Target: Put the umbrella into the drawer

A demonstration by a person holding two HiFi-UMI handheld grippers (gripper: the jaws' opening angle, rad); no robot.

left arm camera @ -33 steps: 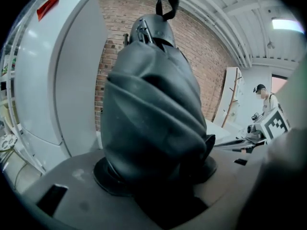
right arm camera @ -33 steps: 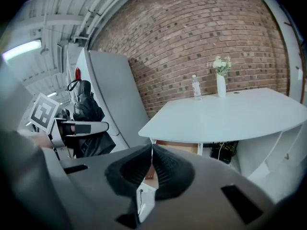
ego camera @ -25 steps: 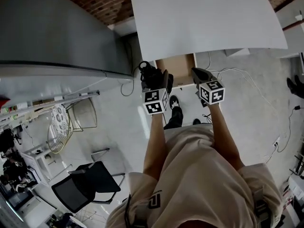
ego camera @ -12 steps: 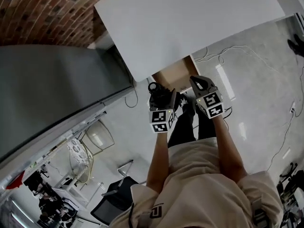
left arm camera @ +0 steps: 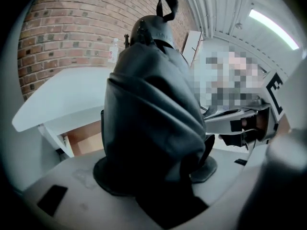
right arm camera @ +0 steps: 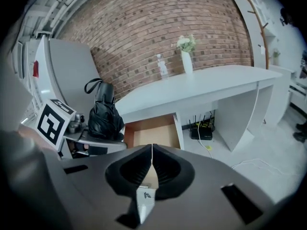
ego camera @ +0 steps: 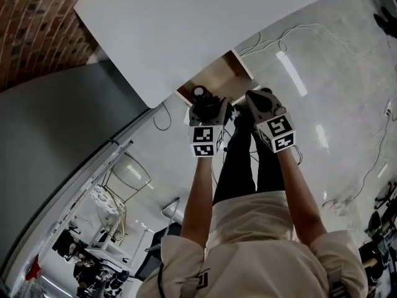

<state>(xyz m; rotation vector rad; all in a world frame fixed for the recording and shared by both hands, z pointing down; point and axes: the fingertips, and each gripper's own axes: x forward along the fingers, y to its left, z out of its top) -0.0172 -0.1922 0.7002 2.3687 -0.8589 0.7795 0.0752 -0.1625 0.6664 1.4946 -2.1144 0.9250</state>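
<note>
The left gripper (ego camera: 208,109) holds the folded black umbrella (left arm camera: 148,114) in its fingers, apparently just before the open drawer (right arm camera: 154,132). The right gripper (right arm camera: 151,150), also facing the drawer, has its fingers pressed together, empty.

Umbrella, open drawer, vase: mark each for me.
umbrella (left arm camera: 148,119), left gripper view, folded fabric body.
drawer (right arm camera: 154,133), right gripper view, bare wooden floor.
vase (right arm camera: 186,62), right gripper view, white body.

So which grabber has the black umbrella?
The left gripper: its jaws clamp the folded black fabric umbrella. The right gripper is shut and empty.
</note>
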